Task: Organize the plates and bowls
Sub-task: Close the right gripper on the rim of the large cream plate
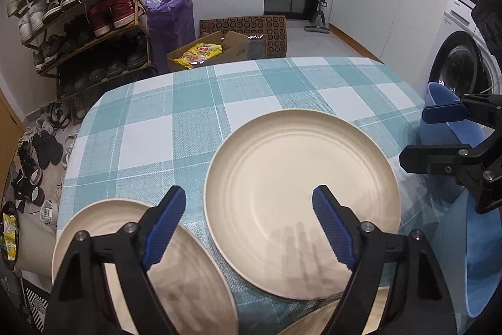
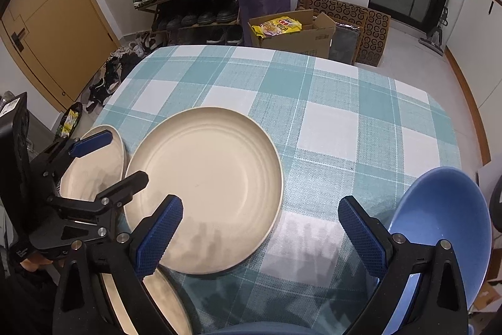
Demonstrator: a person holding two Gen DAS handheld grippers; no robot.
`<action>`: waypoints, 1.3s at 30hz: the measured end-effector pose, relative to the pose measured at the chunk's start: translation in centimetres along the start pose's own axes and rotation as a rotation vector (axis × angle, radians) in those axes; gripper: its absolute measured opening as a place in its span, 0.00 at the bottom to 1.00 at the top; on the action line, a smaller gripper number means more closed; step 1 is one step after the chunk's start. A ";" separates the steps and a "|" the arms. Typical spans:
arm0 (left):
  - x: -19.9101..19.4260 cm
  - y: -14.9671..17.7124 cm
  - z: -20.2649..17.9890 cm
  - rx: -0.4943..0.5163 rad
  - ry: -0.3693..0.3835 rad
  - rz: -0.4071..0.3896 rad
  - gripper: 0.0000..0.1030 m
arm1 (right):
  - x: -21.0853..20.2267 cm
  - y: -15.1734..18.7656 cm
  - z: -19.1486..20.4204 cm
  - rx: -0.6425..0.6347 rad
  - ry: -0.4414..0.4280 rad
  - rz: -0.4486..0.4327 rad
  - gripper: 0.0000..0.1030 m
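Between our left gripper's (image 1: 249, 217) wide, empty fingers lay the near-left rim of the big plate (image 1: 301, 193); our right gripper (image 2: 260, 228), also wide and empty, hung over bare cloth (image 2: 329, 121) between that plate and the blue bowl (image 2: 445, 209). Closing carelessly, we judged, might skid a plate into its neighbour (image 1: 131, 259). A third plate (image 2: 150, 300) was cut off at the bottom edge.

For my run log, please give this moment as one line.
left hand-held gripper: open, empty | right hand-held gripper: open, empty | middle plate: on table | blue bowl: at table edge | stacking: not yet begun
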State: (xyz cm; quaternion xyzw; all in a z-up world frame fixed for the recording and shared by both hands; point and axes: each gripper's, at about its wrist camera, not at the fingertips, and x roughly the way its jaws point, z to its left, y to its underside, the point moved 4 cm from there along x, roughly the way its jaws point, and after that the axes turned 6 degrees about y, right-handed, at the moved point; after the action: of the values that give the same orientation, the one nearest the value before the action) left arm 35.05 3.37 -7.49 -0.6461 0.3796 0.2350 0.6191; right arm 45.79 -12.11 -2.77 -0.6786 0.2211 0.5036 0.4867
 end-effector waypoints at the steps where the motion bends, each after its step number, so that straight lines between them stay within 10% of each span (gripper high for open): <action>1: 0.2 0.0 0.0 -0.003 0.001 0.007 0.79 | 0.2 0.0 0.1 -0.003 -0.001 0.008 0.93; 39: 3.1 2.0 -2.1 0.009 0.105 0.135 0.59 | 6.1 1.8 0.6 -0.037 0.108 0.209 0.56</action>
State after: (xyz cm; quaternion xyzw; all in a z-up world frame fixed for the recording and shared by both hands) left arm 35.04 0.76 -10.89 -0.6278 0.4551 0.2404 0.5839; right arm 46.51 -11.16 -9.04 -0.6870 0.3074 0.5183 0.4062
